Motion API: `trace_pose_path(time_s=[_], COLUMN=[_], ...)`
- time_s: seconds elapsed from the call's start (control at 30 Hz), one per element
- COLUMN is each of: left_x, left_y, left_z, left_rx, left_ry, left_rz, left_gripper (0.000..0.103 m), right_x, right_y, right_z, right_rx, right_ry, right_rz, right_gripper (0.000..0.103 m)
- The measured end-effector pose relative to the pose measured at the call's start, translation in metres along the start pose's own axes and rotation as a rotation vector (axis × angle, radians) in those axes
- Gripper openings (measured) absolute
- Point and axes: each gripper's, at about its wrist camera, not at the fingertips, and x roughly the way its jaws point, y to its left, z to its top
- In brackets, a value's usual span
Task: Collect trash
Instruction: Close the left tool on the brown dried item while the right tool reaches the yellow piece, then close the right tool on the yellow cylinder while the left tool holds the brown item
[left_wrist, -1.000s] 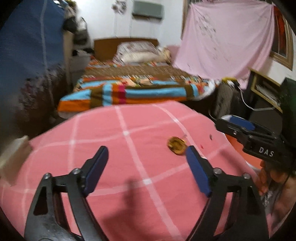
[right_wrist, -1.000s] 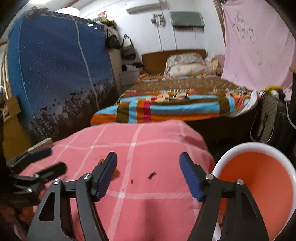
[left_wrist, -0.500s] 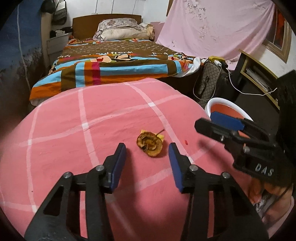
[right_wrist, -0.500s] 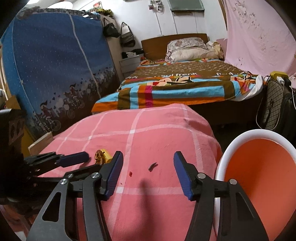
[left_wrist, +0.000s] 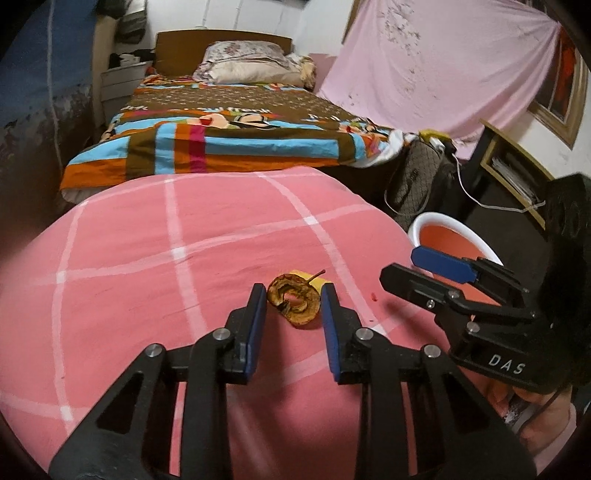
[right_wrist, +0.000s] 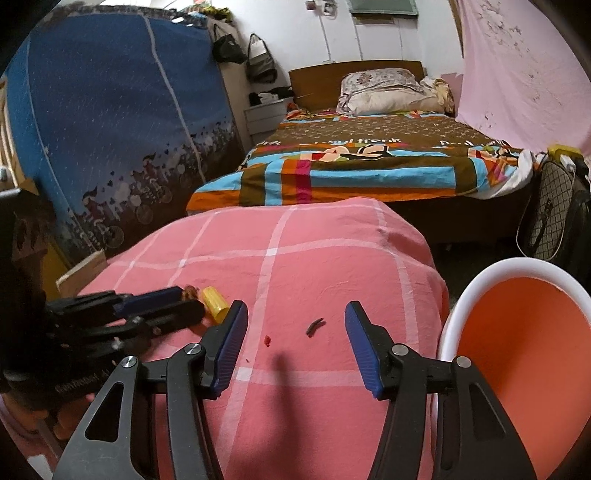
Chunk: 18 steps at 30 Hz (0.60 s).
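Step in hand: the left gripper is taking hold of a dried brown fruit scrap that lies on the pink checked cover; this is one piece of trash among several.
Left fingers: its jaws have just been closing. They stand narrow now, one blue pad at each side of the scrap. They seem to touch its edges, but I cannot tell if they already press firmly.
Place of the scrap: near the middle of the cover, slightly to the right, flat on the cloth. A small yellow piece lies just behind it, touching or almost touching.
Right fingers: the right gripper is about half open and holds nothing; it hangs above the cover.
Other trash: a small dark curved bit and a red crumb lie on the cloth between the right fingers, not yet collected.
Bin: the white bin with orange inside stands just beside the right edge of the cover, lower than it.
Next move, my judgement: finish the squeeze, lift the scrap without dragging the cloth, carry it right over the bin rim, then release. The scrap looks thin and brittle, so gentle pressure is better.
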Motion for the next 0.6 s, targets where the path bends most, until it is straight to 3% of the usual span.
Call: trace_pose_path(time_s=[0.17,0.3,0.5,0.6], left_x=[-0.014,-0.021,-0.028,-0.031], left_y=[0.02,0.038,0.058,0.057], left_z=[-0.006,-0.014,-0.025,-0.025], left_rx=[-0.045,-0.087,-0.162,-0.163], left_ry=[-0.019,-0.016,-0.002,-0.009], left_rz=[0.051,0.092,0.111,0.122], left_gripper=[0.014,0.014,0.014,0.014], right_x=[0.003,0.015,0.026,0.037], right_y=[0.011,0.024,0.042,0.052], right_z=[0.0,0.0,0.002,0.002], right_rx=[-0.063,-0.109,-0.154,-0.176], right_ry=[0.012,0.053,0.072,0.107], right_rz=[0.012,0.046,0.115,0.121], right_gripper=[0.051,0.037,0.032,0.021])
